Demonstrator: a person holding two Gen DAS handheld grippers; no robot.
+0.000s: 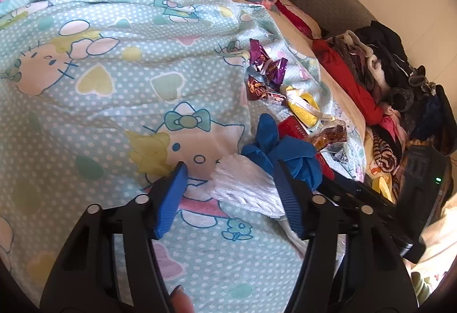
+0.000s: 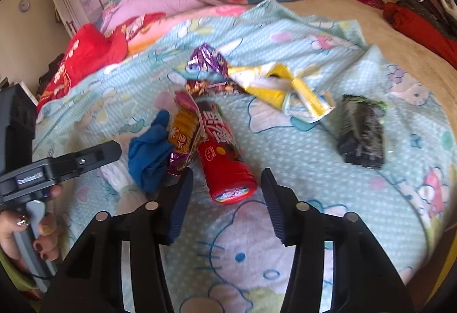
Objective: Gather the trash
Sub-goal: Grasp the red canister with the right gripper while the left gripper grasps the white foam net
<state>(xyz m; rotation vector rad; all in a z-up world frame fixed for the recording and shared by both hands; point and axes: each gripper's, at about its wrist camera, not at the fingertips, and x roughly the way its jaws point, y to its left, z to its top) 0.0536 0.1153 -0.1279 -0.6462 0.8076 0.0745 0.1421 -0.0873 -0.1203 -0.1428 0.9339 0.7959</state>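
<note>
Black plastic left gripper [image 1: 231, 170] and right gripper [image 2: 227, 174]: ribbed blue pads, silver pins. Lower left: hand [image 2: 25, 235], dark-painted nails, green sleeve.

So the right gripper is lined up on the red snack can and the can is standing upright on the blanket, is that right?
Not quite. The right gripper is lined up on the red snack can, but the can lies on its side on the blanket, as the right wrist view shows.

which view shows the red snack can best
The right wrist view: the red cylindrical snack can lies whole and unobstructed, its lid end facing the camera. The left wrist view shows only a red sliver behind the crumpled blue glove.
</note>
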